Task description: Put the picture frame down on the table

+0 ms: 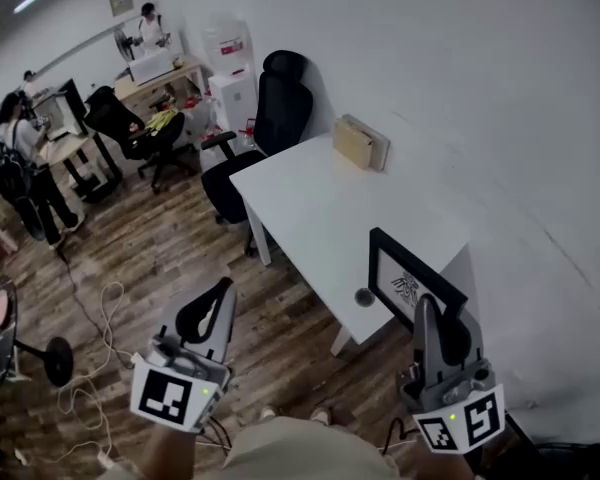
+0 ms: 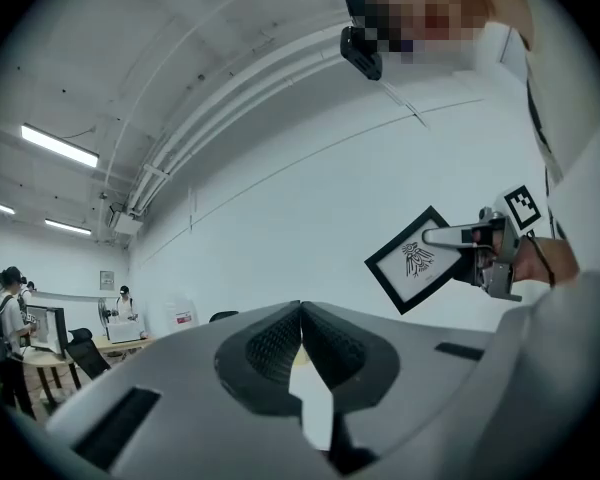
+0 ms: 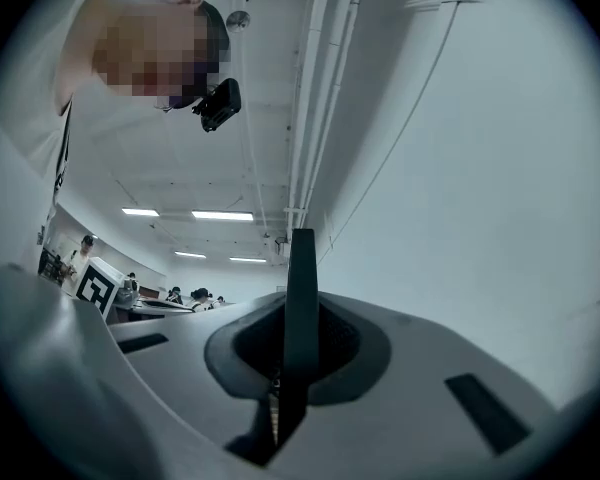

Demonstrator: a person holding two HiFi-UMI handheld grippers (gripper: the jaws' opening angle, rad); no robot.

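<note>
The picture frame (image 1: 412, 280) is black with a white mat and a small dark insect drawing. It hangs upright over the near right corner of the white table (image 1: 310, 203). My right gripper (image 1: 427, 306) is shut on the frame's near edge, and in the right gripper view the frame (image 3: 301, 268) stands edge-on between the pads. My left gripper (image 1: 223, 290) hovers over the wooden floor left of the table, jaws shut on nothing. The left gripper view shows its tips (image 2: 300, 306) meeting and the frame (image 2: 416, 260) tilted in the right gripper (image 2: 478, 240).
A wooden box (image 1: 361, 143) leans against the wall at the table's far end. A black office chair (image 1: 272, 118) stands by the far left corner. A small dark round object (image 1: 364, 296) sits at the table's near edge. Cables (image 1: 95, 318) lie on the floor; people work at desks far left.
</note>
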